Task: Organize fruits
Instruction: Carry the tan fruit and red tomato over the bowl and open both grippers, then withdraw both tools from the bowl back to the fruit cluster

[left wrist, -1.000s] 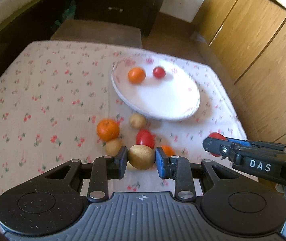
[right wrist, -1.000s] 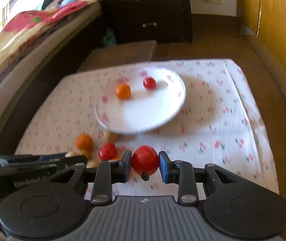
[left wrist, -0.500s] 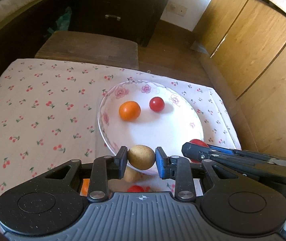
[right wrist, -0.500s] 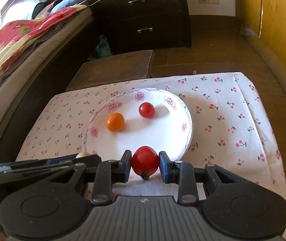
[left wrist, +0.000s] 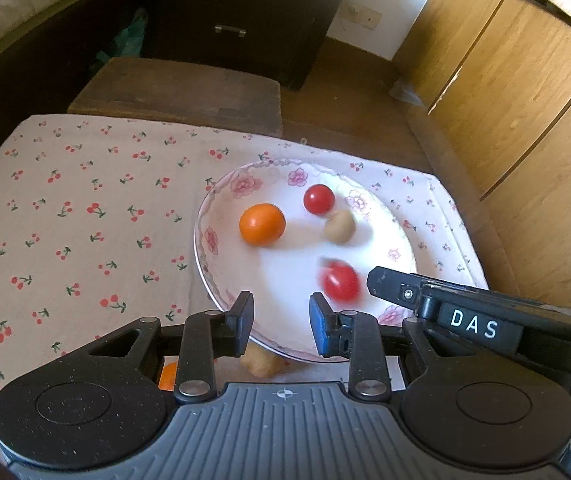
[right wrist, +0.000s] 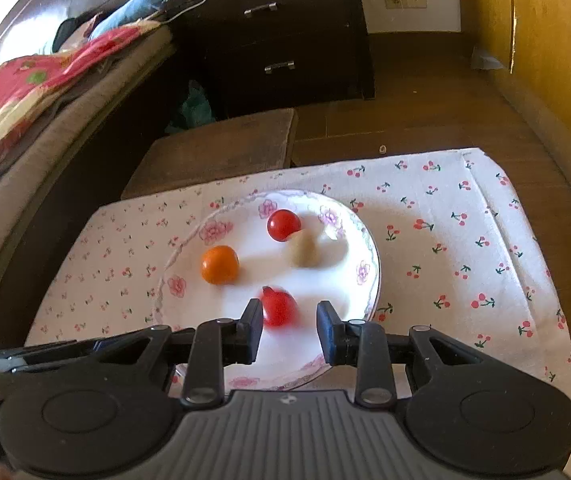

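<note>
Both hand-held grippers hang over the near rim of the white floral plate (left wrist: 221, 280), which sits toward the far right corner of the cloth-covered counter (left wrist: 65, 220). The left hand-held gripper (left wrist: 281, 320) stands open with nothing between its jaws; the right hand-held gripper (right wrist: 290, 330) is likewise open. On the plate lie an orange fruit (left wrist: 262, 224), a small red tomato (left wrist: 319, 199), a blurred beige fruit (left wrist: 339, 227) and a blurred red tomato (right wrist: 279, 307).

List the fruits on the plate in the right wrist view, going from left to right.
orange fruit → blurred red tomato near the gripper → beige fruit. The far red tomato overlaps the nearer one's span, so its place is left out.
</note>
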`<state>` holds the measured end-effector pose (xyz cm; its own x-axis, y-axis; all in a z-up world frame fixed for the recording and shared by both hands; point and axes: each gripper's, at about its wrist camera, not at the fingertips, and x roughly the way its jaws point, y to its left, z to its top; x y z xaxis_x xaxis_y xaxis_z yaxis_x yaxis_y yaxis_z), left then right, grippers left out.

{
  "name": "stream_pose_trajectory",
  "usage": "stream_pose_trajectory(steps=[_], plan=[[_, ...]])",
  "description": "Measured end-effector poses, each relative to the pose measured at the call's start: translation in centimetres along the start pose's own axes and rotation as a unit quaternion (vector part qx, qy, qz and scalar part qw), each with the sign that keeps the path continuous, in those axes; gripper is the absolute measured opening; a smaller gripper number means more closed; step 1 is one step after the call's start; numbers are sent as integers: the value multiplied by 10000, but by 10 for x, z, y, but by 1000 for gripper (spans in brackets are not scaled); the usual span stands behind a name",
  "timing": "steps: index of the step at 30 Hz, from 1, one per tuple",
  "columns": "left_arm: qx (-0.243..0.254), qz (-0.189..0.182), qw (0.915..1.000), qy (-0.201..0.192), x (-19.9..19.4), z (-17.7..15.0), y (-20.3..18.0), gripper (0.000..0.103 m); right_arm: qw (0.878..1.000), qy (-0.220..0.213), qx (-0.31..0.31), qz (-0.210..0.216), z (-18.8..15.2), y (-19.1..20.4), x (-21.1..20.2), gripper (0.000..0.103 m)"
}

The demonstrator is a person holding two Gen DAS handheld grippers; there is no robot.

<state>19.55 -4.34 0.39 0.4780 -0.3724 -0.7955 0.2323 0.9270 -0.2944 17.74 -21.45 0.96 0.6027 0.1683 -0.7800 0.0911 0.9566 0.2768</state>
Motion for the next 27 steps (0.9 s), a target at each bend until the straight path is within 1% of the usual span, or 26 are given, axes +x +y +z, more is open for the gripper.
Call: stream_pose_trajectory(steps=[10,15,19,24,27], plan=[[-55,-28,9999,-134,-17,1,6,41,9999,-150,80,26,-1,1,-21,31],[-46,37,9999,-157,-30,-8,13,42,9998,-167,-11,66,-8,8,-36,31],[-153,28,9998,-121,-37,-17,18,42,9997,-172,-80,128,-16,13,-47,31],[-222,-36,9997,-117,-48,-28,21,43,9999,-51,-3,141,-33,15,-51,31],[-155,-34,9999,-44,-51,-37,19,43,9999,89,-22,126,-45,17,-50,31]])
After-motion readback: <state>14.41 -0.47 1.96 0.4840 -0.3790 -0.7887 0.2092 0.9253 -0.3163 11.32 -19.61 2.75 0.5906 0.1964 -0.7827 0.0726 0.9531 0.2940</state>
